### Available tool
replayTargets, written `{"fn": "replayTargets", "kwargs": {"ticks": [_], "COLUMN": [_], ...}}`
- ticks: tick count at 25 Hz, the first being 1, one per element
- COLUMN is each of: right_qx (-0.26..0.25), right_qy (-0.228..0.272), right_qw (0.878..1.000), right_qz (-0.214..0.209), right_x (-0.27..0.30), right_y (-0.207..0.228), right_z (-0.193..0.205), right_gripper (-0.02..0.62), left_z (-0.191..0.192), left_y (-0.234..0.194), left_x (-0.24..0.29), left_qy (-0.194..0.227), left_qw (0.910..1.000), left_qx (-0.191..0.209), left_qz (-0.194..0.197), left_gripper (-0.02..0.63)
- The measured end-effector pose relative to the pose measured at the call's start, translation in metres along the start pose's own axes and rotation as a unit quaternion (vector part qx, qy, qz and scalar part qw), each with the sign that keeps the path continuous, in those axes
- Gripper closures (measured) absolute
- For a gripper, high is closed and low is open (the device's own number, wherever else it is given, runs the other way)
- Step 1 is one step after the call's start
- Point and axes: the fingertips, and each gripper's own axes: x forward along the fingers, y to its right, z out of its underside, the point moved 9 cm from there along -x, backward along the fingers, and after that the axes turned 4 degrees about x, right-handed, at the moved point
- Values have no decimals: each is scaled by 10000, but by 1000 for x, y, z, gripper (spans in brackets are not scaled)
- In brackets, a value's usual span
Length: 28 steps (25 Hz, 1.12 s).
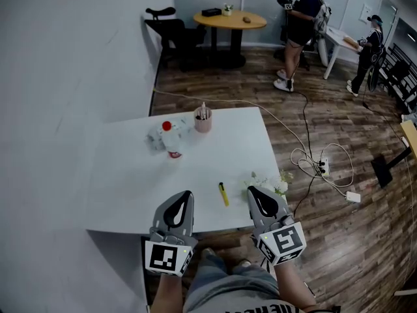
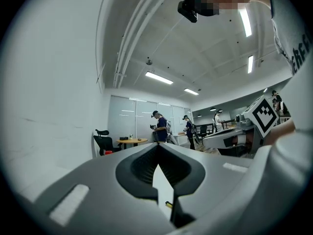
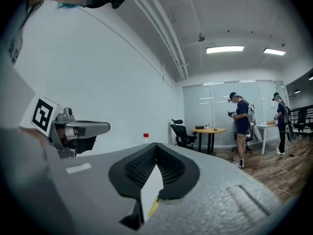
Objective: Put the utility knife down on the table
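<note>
The slim yellow utility knife lies flat on the white table, close to its near edge, between my two tools and touching neither. My left gripper hovers just left of it, jaws pressed together at the tips with nothing between them. My right gripper sits just right of it, jaws likewise closed and empty, beside a small bunch of white flowers at the table's corner. Further back on the table stand a pink cup of pens and a clear plastic bottle with a red cap, well apart from the knife.
</note>
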Motion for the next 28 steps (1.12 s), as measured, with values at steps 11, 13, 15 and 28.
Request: {"fn": "replayTargets", "kwargs": {"ticks": [11, 13, 15, 28], "right_qx": [-55, -45, -45, -55], "right_qy": [338, 380, 407, 493], "right_qw": [9993, 9991, 9989, 9985], "right_qz": [-161, -187, -212, -238], "right_x": [-14, -15, -16, -19], "right_y": [-1, -1, -1, -3], "right_z": [-14, -16, -18, -22], "right_gripper": [600, 600, 600, 600], "left_z": [-6, -8, -9, -10], "left_y": [11, 13, 14, 14], "left_x": [-7, -9, -11, -15], "left_qy": [44, 41, 42, 87], "left_qw": [9999, 9998, 9998, 9994], "left_qx": [49, 53, 60, 15], "left_qz": [-145, -178, -209, -347], "left_gripper": [595, 595, 595, 594]}}
